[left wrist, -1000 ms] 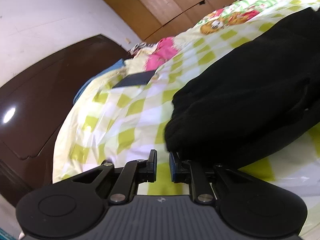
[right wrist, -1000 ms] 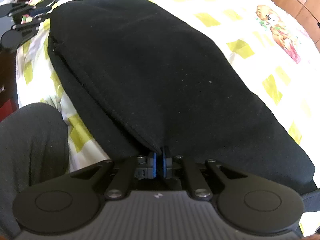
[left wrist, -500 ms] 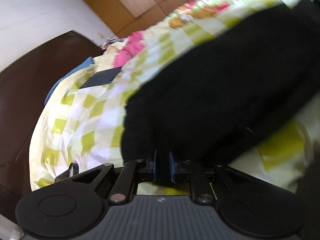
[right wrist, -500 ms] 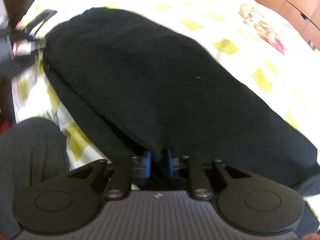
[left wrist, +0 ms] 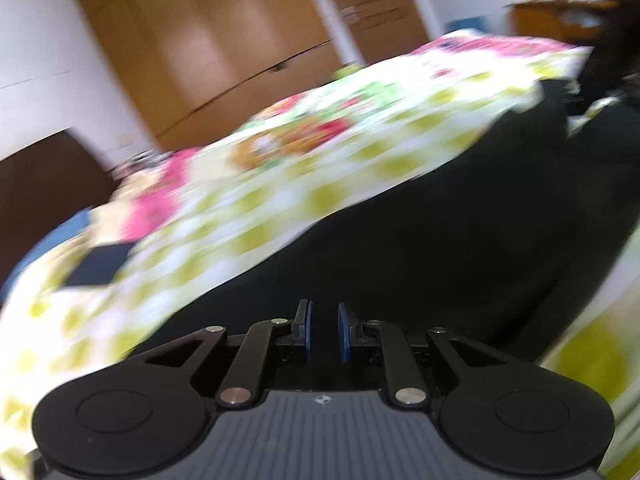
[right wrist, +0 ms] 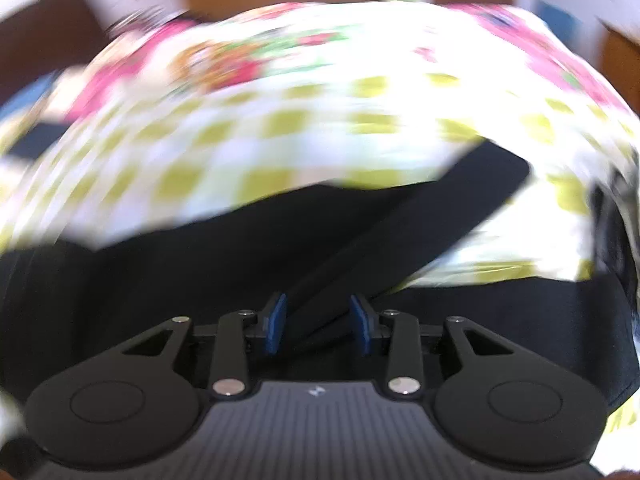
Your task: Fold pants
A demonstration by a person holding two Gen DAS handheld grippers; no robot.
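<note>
Fabric fills the low centre of both wrist views: the black pants (left wrist: 460, 248) lie flat on the checked bedspread (left wrist: 248, 216), which gives a broad soft surface to fold on. In the left wrist view the left gripper (left wrist: 324, 330) sits at the bottom centre with its blue pads (left wrist: 307, 330) drawn near each other; dark cloth shows in the narrow gap, so it reads as clenched on an edge of the pants, probably to carry that edge across for a fold, though blur makes contact hard to confirm. In the right wrist view the right gripper (right wrist: 319, 322) has just been opening; its jaws stand apart and a band of the pants (right wrist: 400, 232) runs between them without being pressed, so it looks released. Beyond, toward the upper frame, stand blurred wooden wardrobe doors (left wrist: 224, 40).
</note>
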